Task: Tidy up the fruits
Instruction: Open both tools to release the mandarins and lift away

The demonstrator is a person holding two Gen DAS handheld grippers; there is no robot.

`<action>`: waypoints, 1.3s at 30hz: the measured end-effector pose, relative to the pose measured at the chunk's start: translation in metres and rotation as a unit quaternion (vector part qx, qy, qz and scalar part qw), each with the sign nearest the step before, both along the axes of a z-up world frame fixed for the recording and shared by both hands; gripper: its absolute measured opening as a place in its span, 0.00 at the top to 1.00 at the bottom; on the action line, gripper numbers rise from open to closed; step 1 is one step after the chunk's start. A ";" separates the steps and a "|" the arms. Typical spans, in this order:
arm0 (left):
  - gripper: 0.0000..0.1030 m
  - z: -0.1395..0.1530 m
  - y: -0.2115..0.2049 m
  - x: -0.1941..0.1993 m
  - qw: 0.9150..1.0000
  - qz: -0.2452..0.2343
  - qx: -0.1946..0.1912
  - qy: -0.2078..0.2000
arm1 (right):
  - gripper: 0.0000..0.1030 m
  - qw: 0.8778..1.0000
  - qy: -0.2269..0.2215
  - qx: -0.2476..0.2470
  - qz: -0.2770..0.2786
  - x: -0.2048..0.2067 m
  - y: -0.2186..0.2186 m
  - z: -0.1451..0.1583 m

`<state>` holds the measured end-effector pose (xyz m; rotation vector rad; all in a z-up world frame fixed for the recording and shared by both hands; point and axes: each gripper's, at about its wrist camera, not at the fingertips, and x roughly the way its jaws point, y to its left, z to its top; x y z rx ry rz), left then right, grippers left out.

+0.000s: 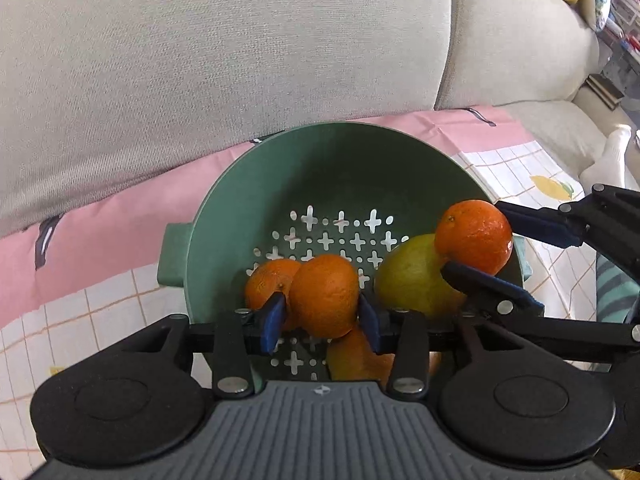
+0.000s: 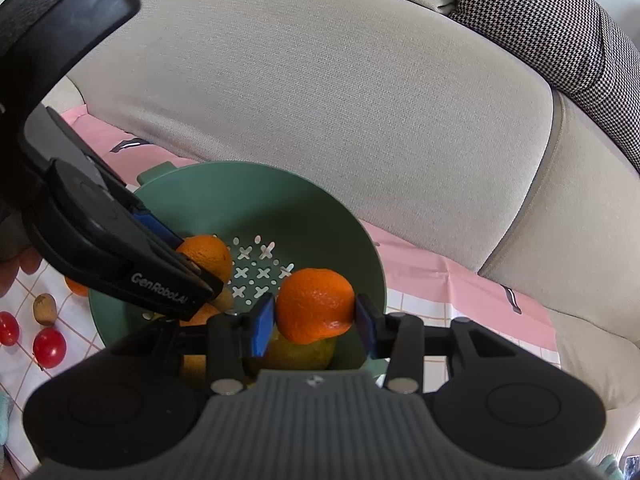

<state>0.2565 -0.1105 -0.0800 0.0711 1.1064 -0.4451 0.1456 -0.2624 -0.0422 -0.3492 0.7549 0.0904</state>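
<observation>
Pads of my left tool (image 1: 323, 320) pinch one mandarin (image 1: 324, 295) over the green colander (image 1: 256, 184); my right tool (image 2: 315, 322) pinches another mandarin (image 2: 315, 305) above its rim. I fear the tools knocking together, or dropped fruit bouncing off the lemon (image 1: 412, 280) onto the checked cloth (image 1: 112, 312).

Black hand-held gripper (image 1: 324, 320), blue pads (image 1: 274, 322), silver screws (ribbed grey base)

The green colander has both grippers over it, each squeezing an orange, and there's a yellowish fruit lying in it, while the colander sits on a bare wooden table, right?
Not quite. The green colander sits on a pink and white checked cloth, not bare wood, as the left wrist view shows. The rest holds: the left gripper and right gripper each squeeze an orange, with the yellowish fruit inside.
</observation>
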 end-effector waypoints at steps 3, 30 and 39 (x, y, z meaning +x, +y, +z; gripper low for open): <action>0.46 0.003 0.006 -0.003 1.000 0.009 -0.012 -0.005 | 0.60 1.000 0.001 0.001 -0.001 0.001 0.000 0.001; 0.39 0.040 0.114 -0.060 0.990 0.126 0.029 -0.049 | 0.60 0.999 0.019 0.022 -0.040 0.044 0.022 -0.015; 0.39 0.029 0.130 -0.071 0.989 0.146 0.023 -0.029 | 0.60 0.999 0.025 0.016 -0.042 0.050 0.026 -0.017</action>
